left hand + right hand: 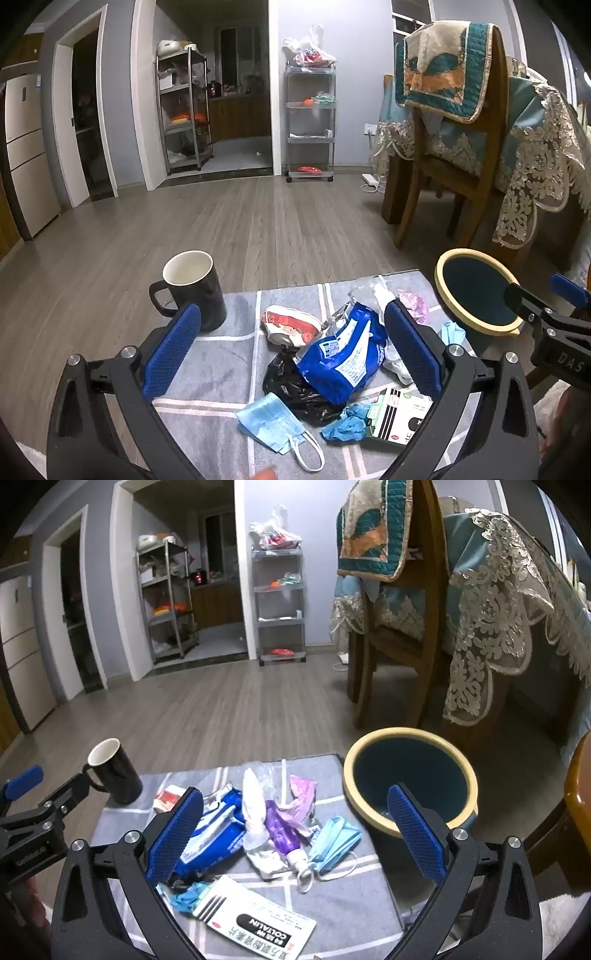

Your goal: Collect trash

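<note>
Trash lies heaped on a small table with a grey checked cloth (221, 369): a blue wipes packet (340, 358) (214, 830), a black plastic bag (295, 387), a red and white wrapper (291, 325), blue face masks (273, 424) (334, 843), a purple tube (282, 829), a medicine box (399, 417) (258, 919). A dark bin with a yellow rim (476, 295) (410, 779) stands to the right of the table. My left gripper (291, 350) hangs open above the pile, nothing held. My right gripper (295, 830) also stands open, above the pile and the bin's edge.
A black mug (192, 288) (114, 771) stands at the table's far left corner. A wooden chair (454, 155) and a lace-draped dining table (517, 609) rise behind the bin. Wood floor (221, 229) stretches toward metal shelves (310, 122) and a doorway.
</note>
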Demonstrator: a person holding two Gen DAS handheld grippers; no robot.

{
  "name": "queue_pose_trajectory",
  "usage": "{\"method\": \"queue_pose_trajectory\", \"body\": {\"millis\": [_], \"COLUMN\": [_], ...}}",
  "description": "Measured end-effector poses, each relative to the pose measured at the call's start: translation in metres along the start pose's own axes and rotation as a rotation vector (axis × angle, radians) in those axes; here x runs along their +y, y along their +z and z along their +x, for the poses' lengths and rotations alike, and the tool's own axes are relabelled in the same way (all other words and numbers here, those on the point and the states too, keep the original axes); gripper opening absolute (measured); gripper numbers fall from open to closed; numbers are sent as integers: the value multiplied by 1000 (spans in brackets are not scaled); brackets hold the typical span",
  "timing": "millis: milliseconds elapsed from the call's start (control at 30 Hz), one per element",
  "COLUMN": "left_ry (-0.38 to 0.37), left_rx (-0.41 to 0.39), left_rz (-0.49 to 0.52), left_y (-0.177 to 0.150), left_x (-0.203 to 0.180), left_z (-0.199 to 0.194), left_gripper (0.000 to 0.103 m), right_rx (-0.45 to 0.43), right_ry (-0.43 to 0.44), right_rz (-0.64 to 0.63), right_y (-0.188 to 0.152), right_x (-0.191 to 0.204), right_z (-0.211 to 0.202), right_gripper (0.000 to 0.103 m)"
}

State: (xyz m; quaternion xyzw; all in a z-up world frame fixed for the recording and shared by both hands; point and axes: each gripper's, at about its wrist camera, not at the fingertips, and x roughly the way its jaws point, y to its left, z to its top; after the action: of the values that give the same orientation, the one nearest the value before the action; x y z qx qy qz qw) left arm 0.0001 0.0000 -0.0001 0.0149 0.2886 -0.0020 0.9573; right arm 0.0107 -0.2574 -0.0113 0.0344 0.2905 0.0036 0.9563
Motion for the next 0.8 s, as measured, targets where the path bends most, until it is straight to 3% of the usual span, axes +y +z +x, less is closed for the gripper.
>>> {"method": "queue_pose_trajectory", "body": {"millis": [800], "left_ry": [14], "left_rx": [33], "left_rz": [-23], "left_y": [-6], "left_x": [8], "left_z": [11], "left_gripper": [98], "right_rx": [10], "right_ry": [-5], "right_rz": [-9], "right_y": [-3], "right_x": [4], "right_z": [4], "right_gripper": [99]}}
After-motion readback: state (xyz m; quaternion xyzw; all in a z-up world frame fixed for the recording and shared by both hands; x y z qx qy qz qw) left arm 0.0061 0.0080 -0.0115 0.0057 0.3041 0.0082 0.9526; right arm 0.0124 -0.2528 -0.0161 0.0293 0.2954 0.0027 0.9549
